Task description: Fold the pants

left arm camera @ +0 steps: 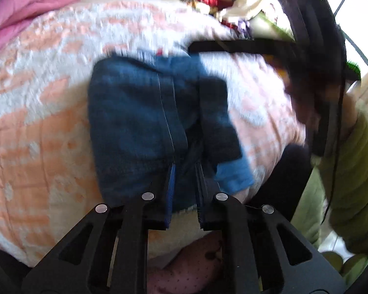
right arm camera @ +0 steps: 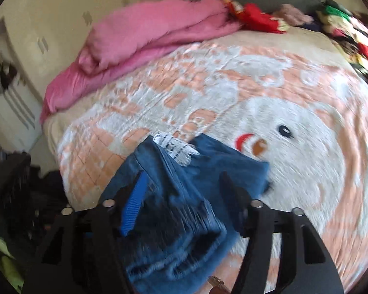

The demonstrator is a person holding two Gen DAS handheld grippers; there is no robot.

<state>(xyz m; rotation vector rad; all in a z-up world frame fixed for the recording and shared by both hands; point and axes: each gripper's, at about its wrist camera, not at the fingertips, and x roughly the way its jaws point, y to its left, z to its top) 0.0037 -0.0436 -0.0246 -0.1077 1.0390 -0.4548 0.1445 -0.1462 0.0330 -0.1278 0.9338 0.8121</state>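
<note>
Fingers closest to the lens: left gripper [left arm camera: 184, 183] stands slightly apart over the jeans [left arm camera: 144, 122], gripping nothing I can see. Bed [right arm camera: 306, 171] holds them folded small. Right gripper [right arm camera: 181, 201] gapes wide around the bundle. I'd press flat, then square the edges.

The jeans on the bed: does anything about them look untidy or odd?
Yes. In the right wrist view the jeans lie bunched and uneven on the blanket, not folded flat, with a white frayed patch showing at their far edge.
</note>
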